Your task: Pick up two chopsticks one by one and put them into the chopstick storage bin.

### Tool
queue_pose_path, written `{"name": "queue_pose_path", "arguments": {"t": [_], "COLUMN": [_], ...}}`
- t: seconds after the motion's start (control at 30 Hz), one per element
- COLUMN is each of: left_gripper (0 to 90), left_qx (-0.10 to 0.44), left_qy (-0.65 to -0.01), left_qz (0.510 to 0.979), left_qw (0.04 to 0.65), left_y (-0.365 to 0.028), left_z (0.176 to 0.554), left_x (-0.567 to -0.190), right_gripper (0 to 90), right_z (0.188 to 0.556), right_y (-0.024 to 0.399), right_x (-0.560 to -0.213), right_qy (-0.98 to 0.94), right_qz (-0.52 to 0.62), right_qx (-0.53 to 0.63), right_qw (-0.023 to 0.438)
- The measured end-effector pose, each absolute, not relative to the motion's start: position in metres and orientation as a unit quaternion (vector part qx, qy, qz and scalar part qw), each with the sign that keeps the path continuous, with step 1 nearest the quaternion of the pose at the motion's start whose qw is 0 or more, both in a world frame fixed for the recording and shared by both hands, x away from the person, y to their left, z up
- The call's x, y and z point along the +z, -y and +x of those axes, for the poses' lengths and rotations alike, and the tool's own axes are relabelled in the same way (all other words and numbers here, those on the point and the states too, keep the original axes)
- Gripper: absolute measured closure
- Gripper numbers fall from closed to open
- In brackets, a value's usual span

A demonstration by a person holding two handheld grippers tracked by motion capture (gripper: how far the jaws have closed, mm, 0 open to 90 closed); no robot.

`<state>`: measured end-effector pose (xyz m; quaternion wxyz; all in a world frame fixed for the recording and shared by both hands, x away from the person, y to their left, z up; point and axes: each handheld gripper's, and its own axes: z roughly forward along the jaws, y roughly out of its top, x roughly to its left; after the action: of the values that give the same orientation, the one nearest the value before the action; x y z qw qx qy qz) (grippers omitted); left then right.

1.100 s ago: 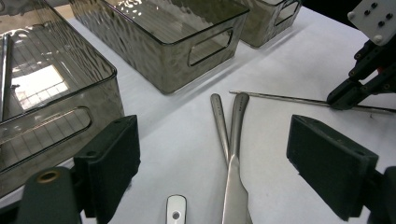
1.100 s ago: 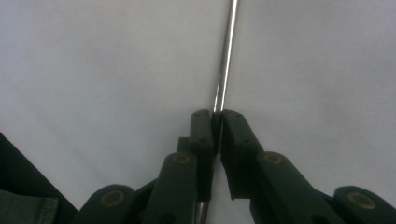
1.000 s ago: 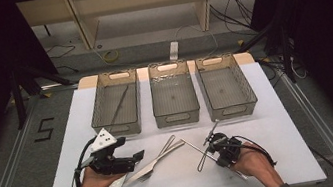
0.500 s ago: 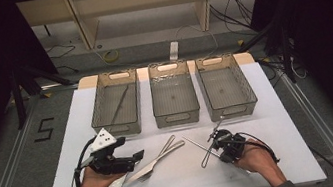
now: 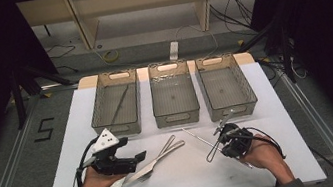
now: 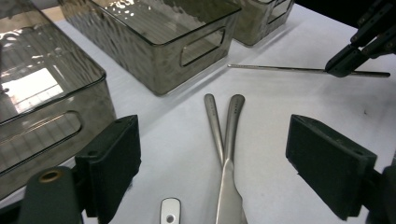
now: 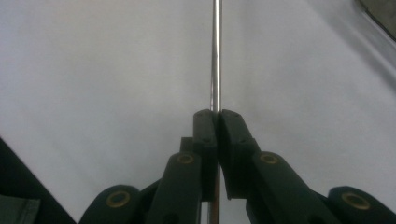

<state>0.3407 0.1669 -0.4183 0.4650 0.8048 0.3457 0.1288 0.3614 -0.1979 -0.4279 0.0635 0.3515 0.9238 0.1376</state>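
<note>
The right gripper [image 5: 222, 138] is pinching the thin metal rod [image 7: 215, 51] in shut jaws, rod pointing far-left toward the middle bin [image 5: 176, 113]; left gripper [image 5: 134, 159] is gaping open, empty.

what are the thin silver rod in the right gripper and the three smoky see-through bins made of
The thin silver rod looks like polished metal, likely steel: bright, mirror-like streak along it. The right gripper is clamped on it. The three smoky see-through bins look like tinted clear plastic: rippled glossy walls, moulded handle slots, table visible through them.
</note>
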Motion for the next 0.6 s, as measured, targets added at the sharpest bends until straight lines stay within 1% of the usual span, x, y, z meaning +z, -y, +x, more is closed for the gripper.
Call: {"name": "queue_pose_path", "arguments": {"t": [0.33,0.47,0.6], "left_gripper": [17.5,17.4,17.5], "left_qx": [0.121,0.115,0.105], "left_qy": [-0.270,-0.248,-0.218], "left_qz": [0.847,0.858,0.879], "left_qw": [0.441,0.434,0.412], "left_y": [-0.137,-0.119,-0.099], "left_z": [0.338,0.337,0.337], "left_x": [-0.422,-0.423,-0.429], "right_gripper": [86.2,86.2,86.2], "right_z": [0.344,0.335,0.328], "right_y": [0.168,0.154,0.143], "right_x": [-0.414,-0.412,-0.409], "right_qy": [-0.943,-0.952,-0.957], "right_qz": [0.290,0.258,0.236], "right_qx": [0.150,0.150,0.152], "right_qw": [0.067,0.065,0.065]}}
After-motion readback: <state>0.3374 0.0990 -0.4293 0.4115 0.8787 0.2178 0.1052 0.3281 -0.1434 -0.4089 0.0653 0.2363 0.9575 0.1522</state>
